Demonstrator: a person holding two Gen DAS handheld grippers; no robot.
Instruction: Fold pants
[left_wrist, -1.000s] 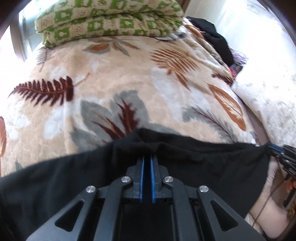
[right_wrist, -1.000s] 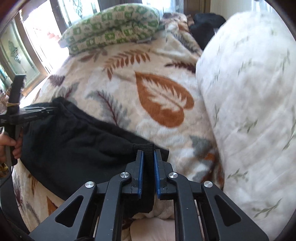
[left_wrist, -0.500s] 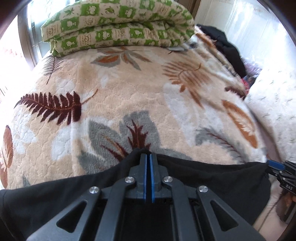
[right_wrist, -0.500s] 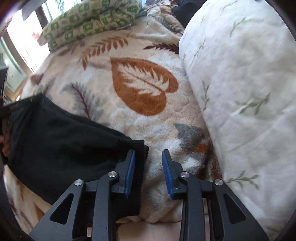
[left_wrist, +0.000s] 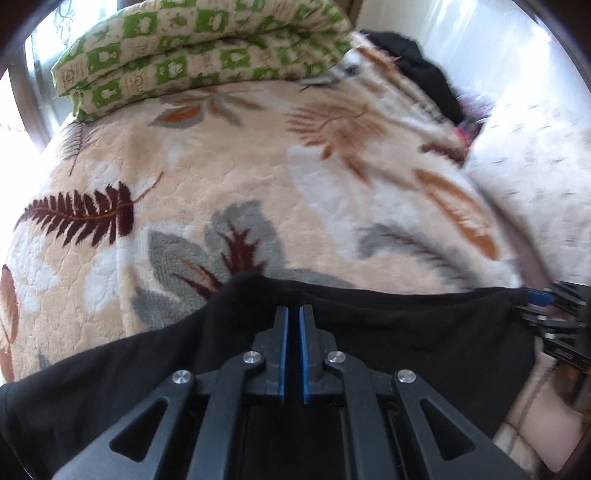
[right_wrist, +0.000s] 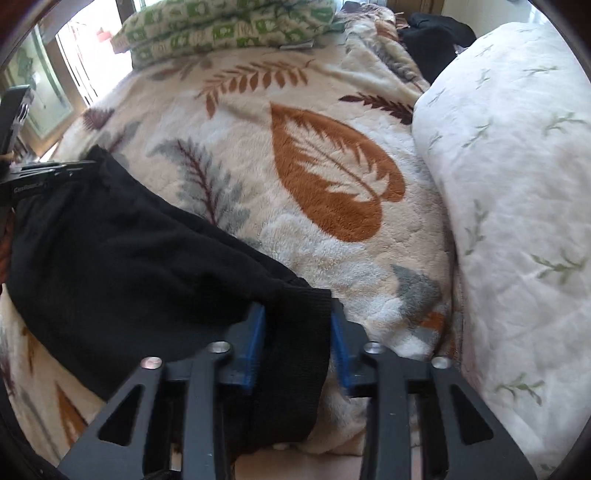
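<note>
On my left, the left gripper (left_wrist: 291, 314) is as it was a second ago: blue pads pressed together, pinching the upper edge of the black knit pants (left_wrist: 369, 332), which lie stretched across the near part of the plush cream blanket with leaf prints (left_wrist: 221, 184). The change is on my right: the right gripper (right_wrist: 298, 325), clamped on the ribbed black cuff a second ago, let go and has just been closing again, its jaws now partly spread with the cuff between them. I judge that corner set down and the fold's edge ready for regripping or smoothing.
</note>
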